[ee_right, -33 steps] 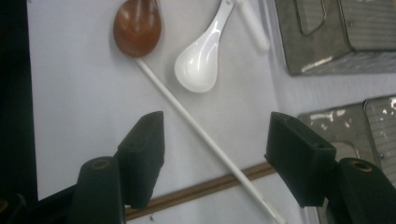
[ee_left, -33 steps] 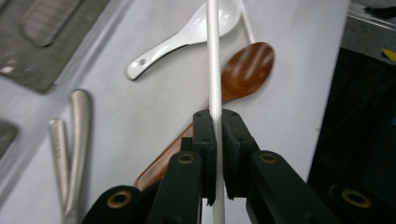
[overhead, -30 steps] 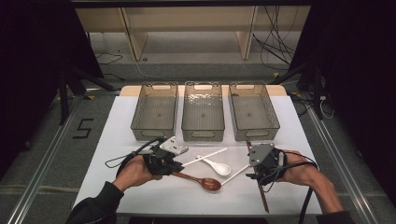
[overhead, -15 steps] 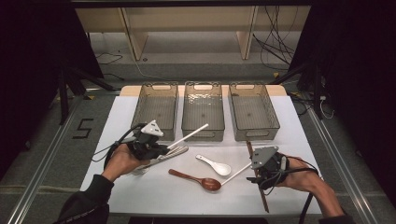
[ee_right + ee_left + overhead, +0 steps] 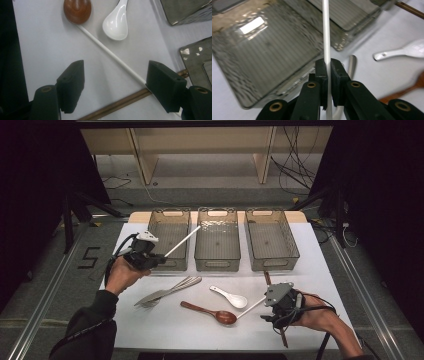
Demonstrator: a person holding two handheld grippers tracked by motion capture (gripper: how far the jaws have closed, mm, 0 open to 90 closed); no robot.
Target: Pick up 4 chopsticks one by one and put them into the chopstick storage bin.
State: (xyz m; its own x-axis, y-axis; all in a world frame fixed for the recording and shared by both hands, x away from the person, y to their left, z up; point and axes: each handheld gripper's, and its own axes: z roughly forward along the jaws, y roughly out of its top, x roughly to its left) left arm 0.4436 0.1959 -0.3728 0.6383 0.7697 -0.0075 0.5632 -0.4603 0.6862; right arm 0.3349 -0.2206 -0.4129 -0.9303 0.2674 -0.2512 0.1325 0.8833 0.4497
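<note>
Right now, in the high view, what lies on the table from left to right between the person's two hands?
Fork and knife → wooden spoon → white spoon → white chopstick.

A thin white chopstick (image 5: 182, 240) is held up off the table by one end. It is straight, smooth and plain. It is tilted, and its far end is pointed up and away over the left grey bin (image 5: 169, 237), near the rim of the middle bin (image 5: 217, 240). In the left gripper view, the chopstick (image 5: 326, 37) is seen running straight up across the bin's see-through wall.

A second white chopstick (image 5: 110, 53) is laid flat on the white table (image 5: 310, 270). It is set at a slant, with one end touching the brown wooden spoon (image 5: 77, 10) and the other end laid across a brown chopstick (image 5: 120, 103).
</note>
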